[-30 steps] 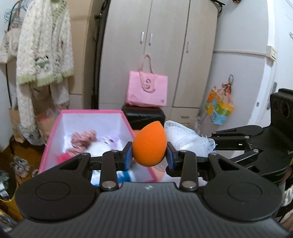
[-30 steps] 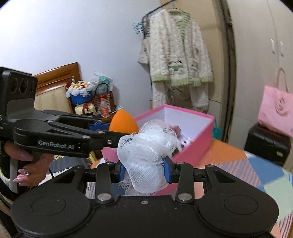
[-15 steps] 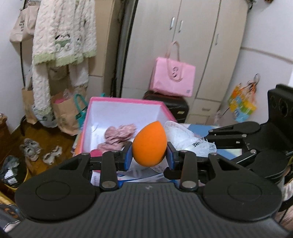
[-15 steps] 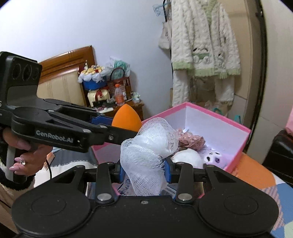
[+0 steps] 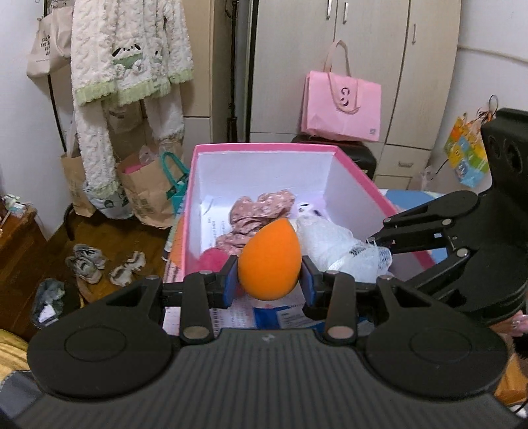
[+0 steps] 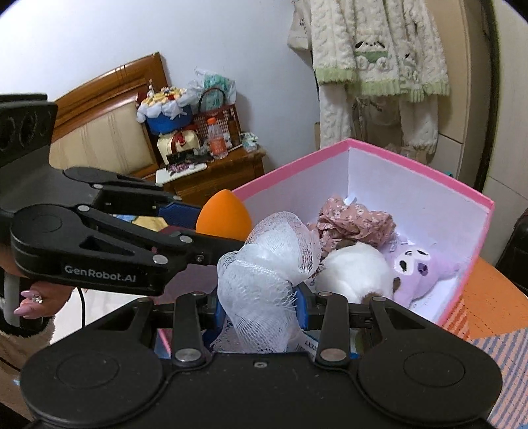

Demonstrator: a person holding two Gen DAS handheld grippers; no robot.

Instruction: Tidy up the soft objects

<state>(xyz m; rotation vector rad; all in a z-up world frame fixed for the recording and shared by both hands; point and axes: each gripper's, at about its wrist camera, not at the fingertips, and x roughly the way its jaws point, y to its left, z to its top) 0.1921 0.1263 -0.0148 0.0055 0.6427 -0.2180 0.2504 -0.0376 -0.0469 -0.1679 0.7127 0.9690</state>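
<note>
Both loads hang right at the near edge of the pink box [image 5: 264, 147]: your left gripper [image 5: 269, 280] pinches the orange sponge [image 5: 269, 259], your right gripper [image 6: 260, 308] squeezes the white mesh puff [image 6: 264, 290]. Drop-off looks next: carry them over the box's opening, then spread the jaws.

Walls: white plaster [image 6: 165, 29] standing behind everything.
Floor: dark wood boards [image 5: 99, 237] showing under shoes [image 5: 86, 262].
Wardrobe: pale doors [image 5: 363, 49] closing the far side.
Bed: wooden headboard [image 6: 109, 95] leaning beside a nightstand [image 6: 224, 171].
</note>
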